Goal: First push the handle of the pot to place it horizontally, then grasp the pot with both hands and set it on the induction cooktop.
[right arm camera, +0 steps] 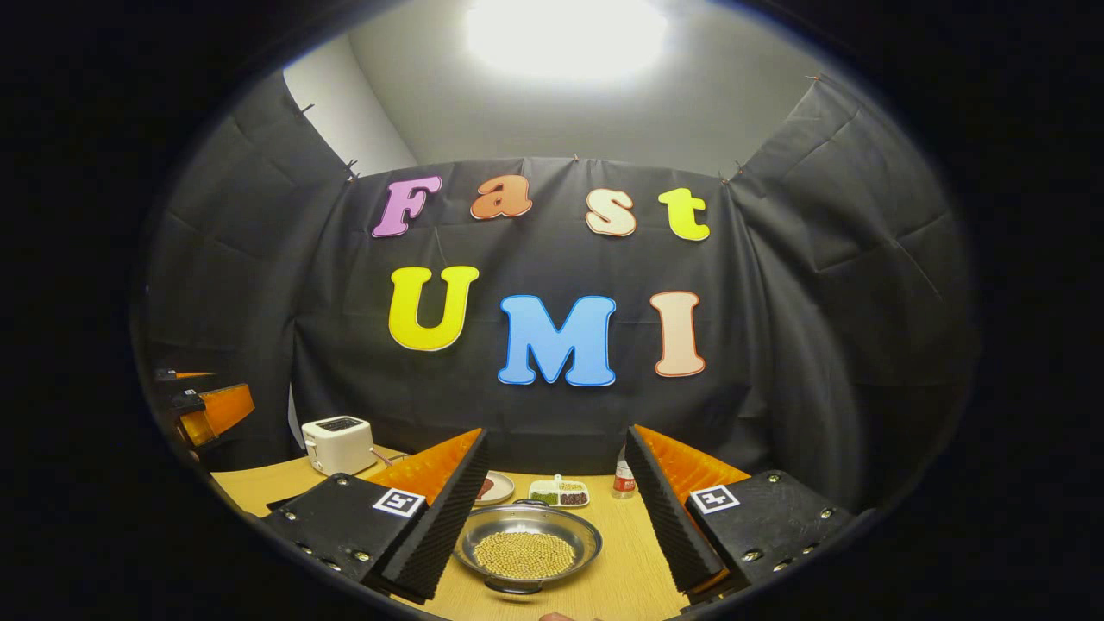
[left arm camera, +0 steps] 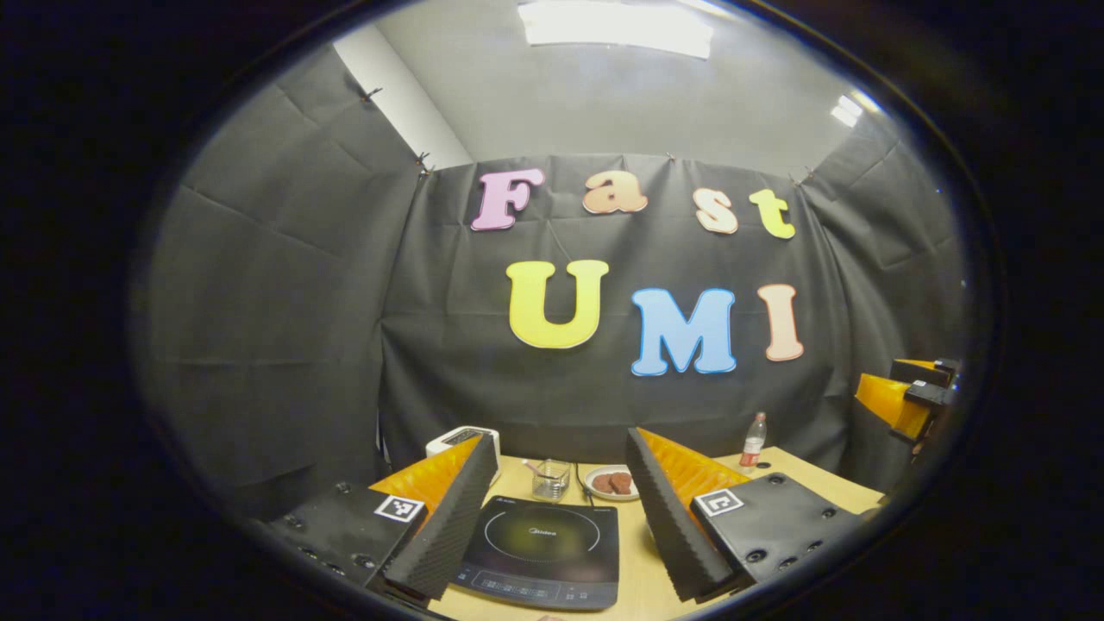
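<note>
1. We see the left gripper [left arm camera: 561, 509] with jaws released above the induction cooktop [left arm camera: 543, 552] on the counter [left arm camera: 642, 569].
2. We see the right gripper [right arm camera: 556, 509] released above the pot [right arm camera: 528, 546], its handle [right arm camera: 516, 586] nearest us.

A white toaster [right arm camera: 339, 443] stands at the wooden table's [right arm camera: 621, 561] far left. Plate of brown pieces [left arm camera: 611, 482], glass container [left arm camera: 550, 479], divided dish [right arm camera: 559, 492] and bottle [left arm camera: 754, 440] sit near the wall.
</note>
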### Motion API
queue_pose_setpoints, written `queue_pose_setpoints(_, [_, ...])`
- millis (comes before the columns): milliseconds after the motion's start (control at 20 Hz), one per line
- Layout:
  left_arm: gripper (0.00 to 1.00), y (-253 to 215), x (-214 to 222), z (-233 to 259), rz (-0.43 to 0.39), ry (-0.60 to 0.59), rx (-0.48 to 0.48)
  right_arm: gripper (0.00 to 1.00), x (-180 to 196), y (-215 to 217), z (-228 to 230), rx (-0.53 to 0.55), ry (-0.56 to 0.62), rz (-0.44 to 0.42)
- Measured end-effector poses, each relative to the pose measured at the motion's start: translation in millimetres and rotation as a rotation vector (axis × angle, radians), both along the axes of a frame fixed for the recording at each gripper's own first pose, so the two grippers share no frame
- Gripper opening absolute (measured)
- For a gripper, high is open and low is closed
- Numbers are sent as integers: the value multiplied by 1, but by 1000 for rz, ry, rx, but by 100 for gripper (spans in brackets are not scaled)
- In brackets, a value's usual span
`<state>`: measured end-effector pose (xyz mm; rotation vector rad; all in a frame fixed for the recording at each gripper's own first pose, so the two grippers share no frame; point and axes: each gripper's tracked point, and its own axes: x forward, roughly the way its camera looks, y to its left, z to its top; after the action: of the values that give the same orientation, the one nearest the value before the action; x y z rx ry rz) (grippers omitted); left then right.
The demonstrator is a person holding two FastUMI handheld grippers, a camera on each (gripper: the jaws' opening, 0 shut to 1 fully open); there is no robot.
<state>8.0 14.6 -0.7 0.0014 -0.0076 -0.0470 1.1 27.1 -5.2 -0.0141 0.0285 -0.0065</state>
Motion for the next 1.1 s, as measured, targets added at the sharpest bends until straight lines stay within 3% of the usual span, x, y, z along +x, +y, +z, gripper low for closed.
queue_pose_setpoints(300, [98,26,15,-5,-13,6,-15,95,9,20,-5,14,22,-14])
queue_pose_setpoints(550, [98,52,23,-7,-31,7,-22,53,10,37,-9,25,35,-35])
queue_pose_setpoints(600, [98,57,25,-6,-31,1,-21,52,12,42,-14,24,49,-29])
queue_pose_setpoints(650, [98,62,26,-6,-30,-1,-20,40,6,38,-12,15,45,-52])
queue_pose_setpoints(750, [100,69,28,-4,-25,-2,-24,17,14,53,-13,11,54,-3])
queue_pose_setpoints(800, [100,70,27,-4,-25,-5,-30,17,15,44,-9,-6,42,-52])
queue_pose_setpoints(850, [92,71,28,-2,-26,-11,-32,3,26,48,-6,-11,23,-46])
queue_pose_setpoints(900, [100,72,29,-1,-24,-16,-25,1,19,57,-6,-10,24,-21])
queue_pose_setpoints(1000, [100,72,30,0,-17,-24,-7,2,22,74,-15,-1,44,50])
queue_pose_setpoints(1100, [92,68,33,0,-11,-26,-1,2,27,85,-34,-8,96,119])
